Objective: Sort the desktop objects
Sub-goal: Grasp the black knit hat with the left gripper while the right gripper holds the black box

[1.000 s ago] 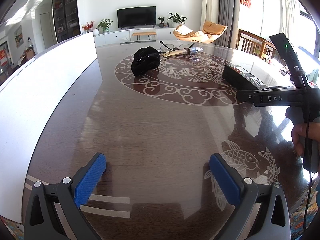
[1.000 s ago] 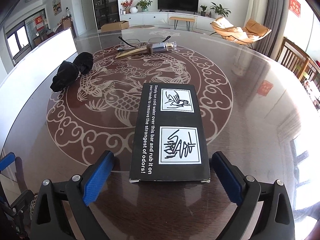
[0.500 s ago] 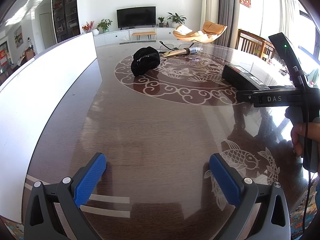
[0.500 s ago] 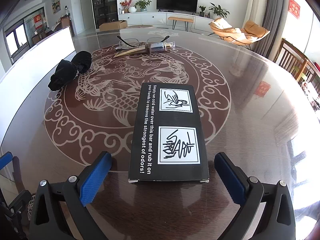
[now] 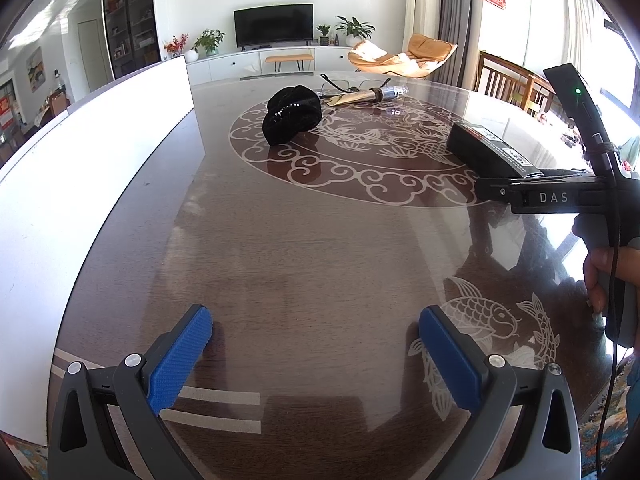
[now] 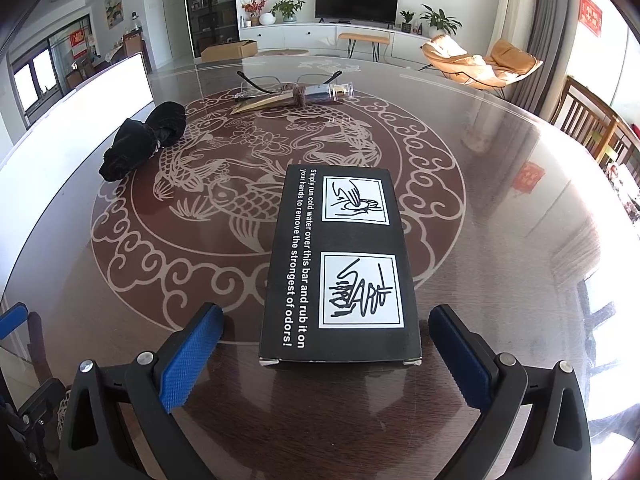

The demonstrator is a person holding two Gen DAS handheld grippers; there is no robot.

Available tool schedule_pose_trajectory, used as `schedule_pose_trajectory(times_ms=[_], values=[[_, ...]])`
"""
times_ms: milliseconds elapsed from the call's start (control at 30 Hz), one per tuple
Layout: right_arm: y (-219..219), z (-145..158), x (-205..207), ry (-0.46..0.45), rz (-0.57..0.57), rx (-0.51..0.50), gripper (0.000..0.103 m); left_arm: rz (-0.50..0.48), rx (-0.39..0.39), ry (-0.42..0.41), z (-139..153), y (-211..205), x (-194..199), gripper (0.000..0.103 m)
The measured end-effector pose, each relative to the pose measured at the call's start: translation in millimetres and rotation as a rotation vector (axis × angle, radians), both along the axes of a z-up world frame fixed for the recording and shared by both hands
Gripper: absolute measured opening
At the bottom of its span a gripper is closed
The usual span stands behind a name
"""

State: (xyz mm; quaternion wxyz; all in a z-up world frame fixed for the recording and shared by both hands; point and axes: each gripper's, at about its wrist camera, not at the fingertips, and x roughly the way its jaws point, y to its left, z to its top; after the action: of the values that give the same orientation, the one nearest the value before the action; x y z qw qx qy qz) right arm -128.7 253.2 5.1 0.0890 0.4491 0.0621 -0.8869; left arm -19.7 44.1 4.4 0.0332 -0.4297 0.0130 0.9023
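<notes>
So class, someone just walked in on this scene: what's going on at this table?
A person is sorting items on a patterned table with two handheld grippers. The right gripper is open, its blue fingers either side of the near end of a black box, not yet gripping. The left gripper is open over bare tabletop, holding nothing. A black cloth item, eyeglasses and a gold-tipped bottle lie farther back, untouched.

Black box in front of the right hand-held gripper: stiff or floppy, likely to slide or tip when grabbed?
The black box looks like stiff cardboard with crisp edges, so probably rigid. It lies flat and low, so tipping seems unlikely. The table is glossy, so a push may slide it.
</notes>
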Motion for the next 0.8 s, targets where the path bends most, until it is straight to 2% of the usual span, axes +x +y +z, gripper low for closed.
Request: schedule_pose_trajectory(times_ms=[133, 233, 433, 567, 733, 800], values=[[-1, 0, 0, 0.002, 0.000, 0.004, 0.103, -0.010, -0.011, -0.097, 3, 3, -22, 0.103], [-1, 0, 0, 0.003, 0.000, 0.005, 0.103, -0.025, -0.012, -0.107, 2, 2, -49, 0.103], [0, 1, 1, -0.001, 0.008, -0.017, 0.103, 0.032, -0.013, -0.149, 3, 4, -114, 0.103], [3, 1, 1, -0.003, 0.016, -0.046, 0.103, -0.017, -0.020, -0.176, 4, 12, -160, 0.103], [7, 2, 1, -0.006, 0.016, -0.078, 0.103, 0.107, -0.007, -0.179, 5, -17, -202, 0.103], [7, 2, 1, -0.005, 0.011, -0.074, 0.103, 0.115, -0.007, -0.187, 6, -23, -215, 0.103]])
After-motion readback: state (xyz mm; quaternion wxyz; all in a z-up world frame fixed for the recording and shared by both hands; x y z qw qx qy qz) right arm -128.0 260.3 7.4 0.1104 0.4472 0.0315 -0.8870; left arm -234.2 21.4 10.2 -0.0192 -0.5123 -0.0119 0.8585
